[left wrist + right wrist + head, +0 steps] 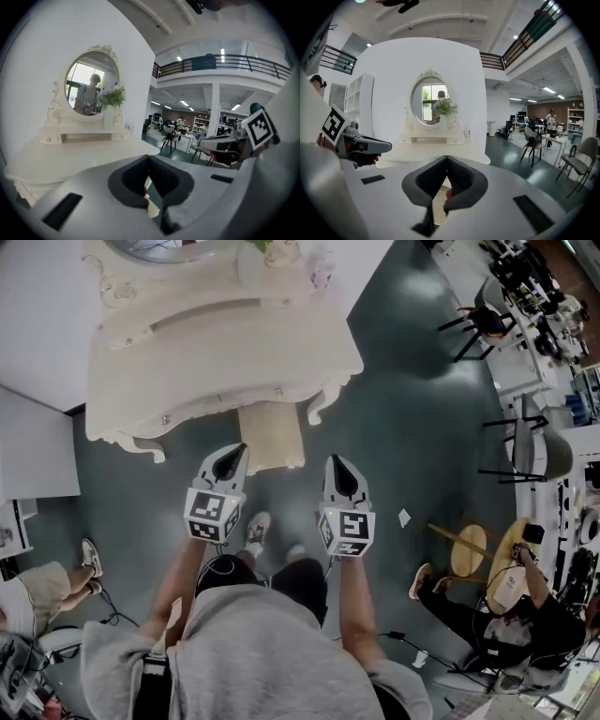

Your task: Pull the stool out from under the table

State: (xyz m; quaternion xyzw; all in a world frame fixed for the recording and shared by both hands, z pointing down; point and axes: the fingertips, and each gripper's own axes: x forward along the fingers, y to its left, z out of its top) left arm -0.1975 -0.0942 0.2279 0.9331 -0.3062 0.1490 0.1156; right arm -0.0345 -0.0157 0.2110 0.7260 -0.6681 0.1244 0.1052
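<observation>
A cream cushioned stool [270, 435] stands half under the ornate cream dressing table [216, 352], its front part sticking out toward me. My left gripper [236, 456] hovers above the stool's front left corner, jaws shut and empty. My right gripper [337, 465] hangs just right of the stool, also shut with nothing held. In the left gripper view the closed left gripper [149, 159] points at the table top [70, 157], with a sliver of the stool [152, 207] below. In the right gripper view the closed right gripper [446, 159] faces the oval mirror [429, 101].
A plant vase [111, 107] stands on the table by the mirror. A white cabinet [33, 451] is at the left. A seated person [511, 610] and a round wooden stool [468, 550] are on the floor to the right; chairs [530, 451] stand further right. My feet [258, 526] are close behind the stool.
</observation>
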